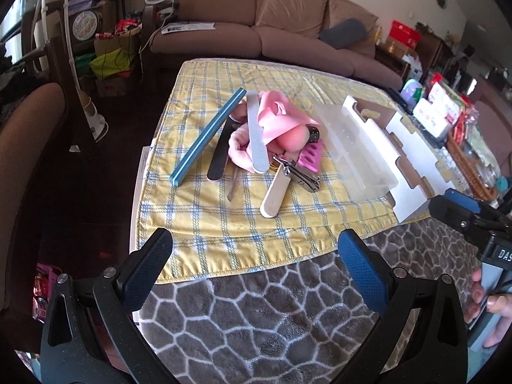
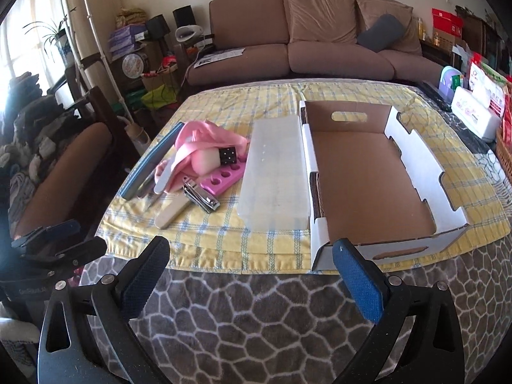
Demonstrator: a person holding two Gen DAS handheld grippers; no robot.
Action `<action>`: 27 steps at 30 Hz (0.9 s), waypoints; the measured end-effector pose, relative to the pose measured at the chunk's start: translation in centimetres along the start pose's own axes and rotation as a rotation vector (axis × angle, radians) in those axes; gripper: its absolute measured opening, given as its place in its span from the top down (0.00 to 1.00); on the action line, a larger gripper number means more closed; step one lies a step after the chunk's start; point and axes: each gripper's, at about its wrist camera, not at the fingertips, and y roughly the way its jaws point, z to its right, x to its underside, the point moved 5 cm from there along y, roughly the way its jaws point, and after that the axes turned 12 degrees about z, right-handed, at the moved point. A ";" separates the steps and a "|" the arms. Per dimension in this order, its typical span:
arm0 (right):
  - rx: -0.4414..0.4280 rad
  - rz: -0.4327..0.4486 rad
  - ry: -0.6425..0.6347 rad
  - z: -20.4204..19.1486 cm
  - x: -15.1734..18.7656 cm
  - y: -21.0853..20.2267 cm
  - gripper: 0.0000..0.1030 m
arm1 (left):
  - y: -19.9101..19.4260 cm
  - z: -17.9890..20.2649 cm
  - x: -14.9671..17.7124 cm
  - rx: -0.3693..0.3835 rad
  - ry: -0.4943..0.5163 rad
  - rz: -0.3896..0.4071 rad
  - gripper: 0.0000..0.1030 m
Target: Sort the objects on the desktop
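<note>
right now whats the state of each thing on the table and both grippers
left gripper: open, empty
right gripper: open, empty
cardboard box: empty
clear plastic case: closed, beside the box
nail clipper: lever raised
pink cloth: crumpled over the pile

Nail files: three, namely one blue buffer block (image 1: 207, 134), one black file (image 1: 218, 153), one grey file (image 1: 258, 134). Nail clippers (image 1: 297, 172): one. Pink toe separator (image 2: 220, 177): one; clear plastic box (image 2: 272, 176): one; cardboard tray (image 2: 368, 172): one.

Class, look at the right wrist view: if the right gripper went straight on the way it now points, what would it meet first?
Probably the near end wall of the cardboard tray, or the yellow checked cloth just left of it; depth is unclear. The open right gripper holds nothing.
</note>
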 end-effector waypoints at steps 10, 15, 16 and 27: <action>0.001 0.023 -0.026 0.7 -1.2 -1.4 0.00 | 1.8 4.7 0.2 0.106 0.085 -0.024 0.00; 0.029 0.046 0.001 4.1 -2.1 -2.0 0.00 | 4.4 10.5 1.0 0.137 0.187 -0.049 0.00; 0.019 0.051 0.024 4.9 -2.1 -2.1 0.00 | 5.1 11.3 1.2 0.143 0.194 -0.060 0.00; -0.049 0.035 0.196 8.5 -0.9 -1.8 0.00 | 6.5 7.5 -1.0 0.056 0.126 -0.021 0.01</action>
